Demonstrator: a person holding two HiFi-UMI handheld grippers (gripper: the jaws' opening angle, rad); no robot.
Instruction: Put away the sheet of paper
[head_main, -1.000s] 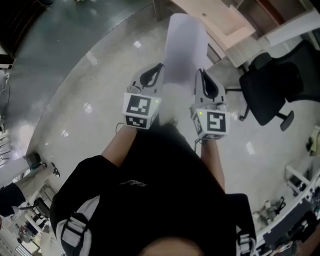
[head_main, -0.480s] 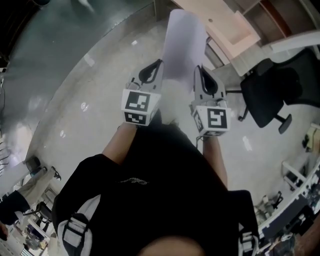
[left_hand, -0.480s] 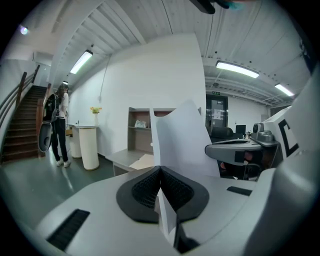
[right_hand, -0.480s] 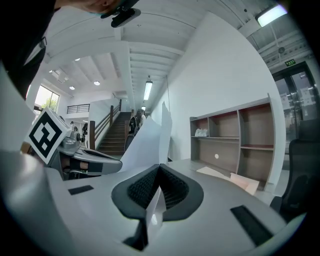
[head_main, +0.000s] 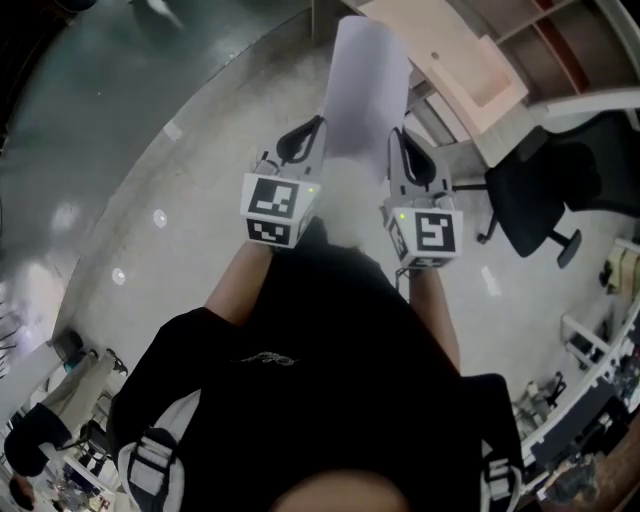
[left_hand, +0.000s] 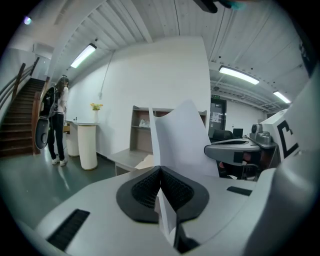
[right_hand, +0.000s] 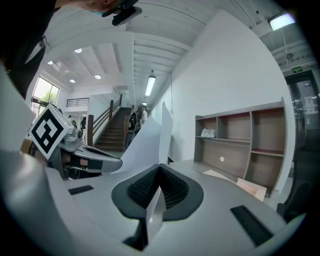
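Observation:
A white sheet of paper (head_main: 366, 90) stands up between my two grippers in the head view, held in the air above the floor. My left gripper (head_main: 318, 130) is shut on the sheet's left edge, and in the left gripper view the sheet of paper (left_hand: 180, 140) rises out of the closed pads. My right gripper (head_main: 397, 140) is shut on the right edge; the right gripper view shows the paper (right_hand: 150, 145) pinched between its pads and curling up to the left. Each gripper view shows the other gripper beside the sheet.
A wooden shelf unit (right_hand: 240, 145) with open compartments stands ahead, with a light wooden desk top (head_main: 450, 55) below it. A black office chair (head_main: 545, 185) is at the right. A person (left_hand: 57, 120) stands far left near a staircase and a white pedestal (left_hand: 87, 145).
The view has shifted slightly: the desk and chair sit a little further right and lower in the picture. Both grippers keep their hold on the sheet.

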